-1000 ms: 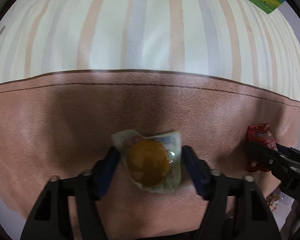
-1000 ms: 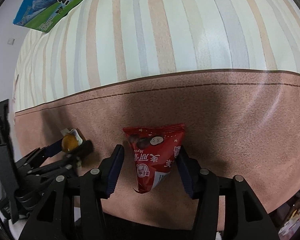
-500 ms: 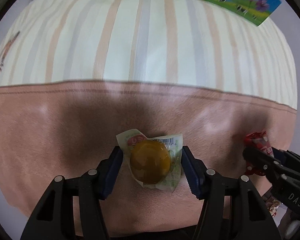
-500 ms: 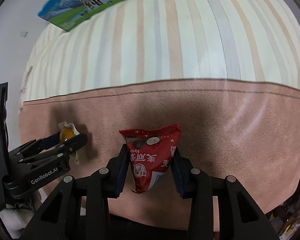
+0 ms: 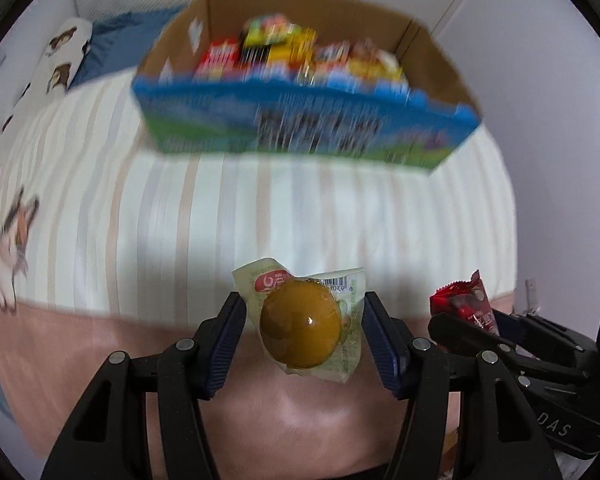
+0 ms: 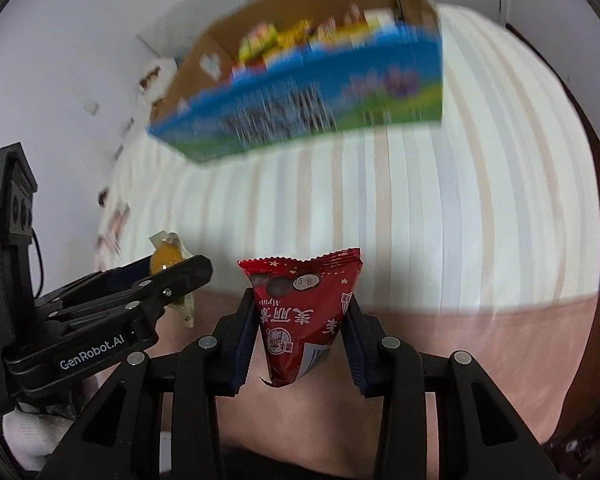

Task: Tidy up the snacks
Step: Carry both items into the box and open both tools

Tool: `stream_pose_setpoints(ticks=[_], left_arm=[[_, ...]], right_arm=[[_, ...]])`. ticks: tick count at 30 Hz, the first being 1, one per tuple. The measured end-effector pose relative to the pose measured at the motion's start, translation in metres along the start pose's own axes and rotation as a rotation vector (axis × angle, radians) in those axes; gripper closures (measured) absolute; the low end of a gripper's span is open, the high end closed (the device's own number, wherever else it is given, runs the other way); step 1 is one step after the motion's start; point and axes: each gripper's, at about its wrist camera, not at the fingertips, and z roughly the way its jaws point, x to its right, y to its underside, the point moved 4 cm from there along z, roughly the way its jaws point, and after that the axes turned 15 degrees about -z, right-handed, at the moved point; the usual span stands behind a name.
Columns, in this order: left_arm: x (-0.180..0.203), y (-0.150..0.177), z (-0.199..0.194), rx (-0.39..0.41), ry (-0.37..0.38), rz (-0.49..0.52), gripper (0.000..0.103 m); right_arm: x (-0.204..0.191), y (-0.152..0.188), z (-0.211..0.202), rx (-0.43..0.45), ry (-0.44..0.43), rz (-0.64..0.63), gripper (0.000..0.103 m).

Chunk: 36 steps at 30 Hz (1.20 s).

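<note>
My left gripper (image 5: 302, 320) is shut on a clear packet holding a round yellow-brown snack (image 5: 299, 327), held above the bed. My right gripper (image 6: 302, 316) is shut on a red triangular snack bag (image 6: 300, 320). Each gripper shows in the other's view: the red bag at the right (image 5: 466, 306), the yellow snack at the left (image 6: 166, 261). Ahead on the striped bedspread (image 5: 260, 208) stands an open cardboard box (image 5: 304, 120) with a blue and green front, blurred, holding several colourful snack packs (image 5: 296, 52). It also shows in the right wrist view (image 6: 308, 108).
The bedspread has a pink band (image 5: 80, 344) near me. A blue cover and a dog-print pillow (image 5: 64, 56) lie at the far left. White walls (image 5: 540, 80) stand behind the box.
Both grippers have risen and tilted up with their snacks still held. The snack box, before only a strip at the top edge, is now in full view ahead.
</note>
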Motion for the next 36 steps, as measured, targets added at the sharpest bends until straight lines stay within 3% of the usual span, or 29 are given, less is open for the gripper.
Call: stream_pose_setpoints(ticks=[5,10,17,24,25,26,27,28,29,32,36], left_arm=[[0.018,-0.063,-0.019,0.056,0.055,-0.002,0.046],[0.033,-0.134,-0.021,0.092,0.053,0.008,0.046],[0.029,-0.219,0.01,0.058,-0.006,0.0,0.046],[0.02,-0.259,0.064,-0.035,-0.06,0.004,0.044],[0.019,-0.26,0.069,-0.049,-0.07,0.004,0.045],[0.018,-0.261,0.075,-0.061,-0.075,0.004,0.046],[0.017,-0.262,0.079,-0.067,-0.079,0.004,0.046],[0.017,-0.262,0.082,-0.07,-0.086,0.006,0.045],[0.016,-0.262,0.084,-0.071,-0.089,0.006,0.038],[0.014,-0.26,0.087,-0.071,-0.102,0.012,0.01],[0.008,-0.257,0.089,-0.069,-0.134,0.0,0.007]], right_arm=[[0.013,-0.065,-0.027,0.086,-0.001,-0.005,0.061],[0.032,-0.136,-0.032,0.13,0.052,-0.018,0.061],[0.069,-0.228,-0.001,0.082,0.159,-0.003,0.061],[0.091,-0.268,0.044,-0.01,0.154,0.031,0.059],[0.095,-0.269,0.051,-0.026,0.154,0.05,0.058],[0.098,-0.27,0.058,-0.048,0.153,0.051,0.047],[0.099,-0.269,0.062,-0.063,0.153,0.054,0.027],[0.101,-0.269,0.067,-0.081,0.159,0.057,0.018],[0.102,-0.268,0.071,-0.09,0.167,0.054,0.013],[0.101,-0.265,0.079,-0.119,0.196,0.044,0.009],[0.103,-0.262,0.083,-0.135,0.239,0.024,0.007]])
